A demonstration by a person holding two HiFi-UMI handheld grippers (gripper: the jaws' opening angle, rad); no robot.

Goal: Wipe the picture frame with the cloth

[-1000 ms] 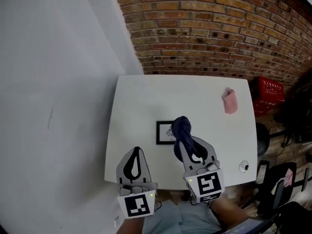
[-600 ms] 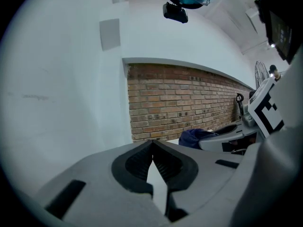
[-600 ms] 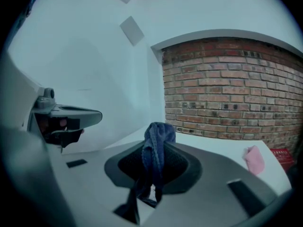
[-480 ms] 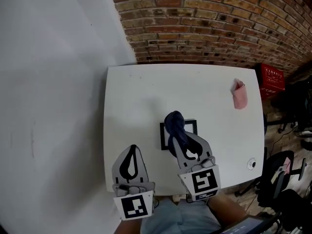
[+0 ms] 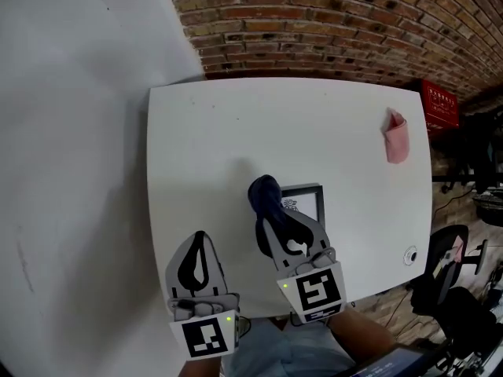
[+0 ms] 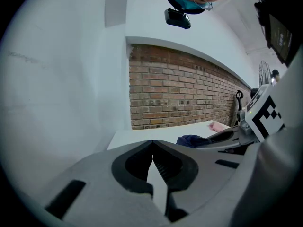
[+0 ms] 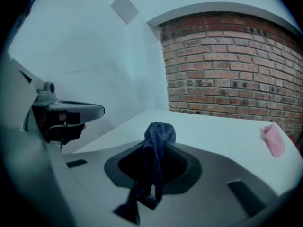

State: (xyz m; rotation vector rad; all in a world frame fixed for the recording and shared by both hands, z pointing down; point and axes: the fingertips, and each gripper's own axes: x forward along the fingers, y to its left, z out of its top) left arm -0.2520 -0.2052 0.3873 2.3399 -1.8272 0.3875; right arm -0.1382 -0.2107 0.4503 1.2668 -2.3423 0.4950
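The white table (image 5: 236,132) is carrying a black picture frame (image 5: 305,204) lying flat near its middle, with a pink cloth (image 5: 397,145) sitting well apart, far right.

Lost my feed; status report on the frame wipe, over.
Right gripper shut on dark blue cloth, at left edge of picture frame. Left gripper shut, empty. Nothing blocking.

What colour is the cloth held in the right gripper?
The cloth is dark navy blue, plain with no pattern. It shows best in the right gripper view.
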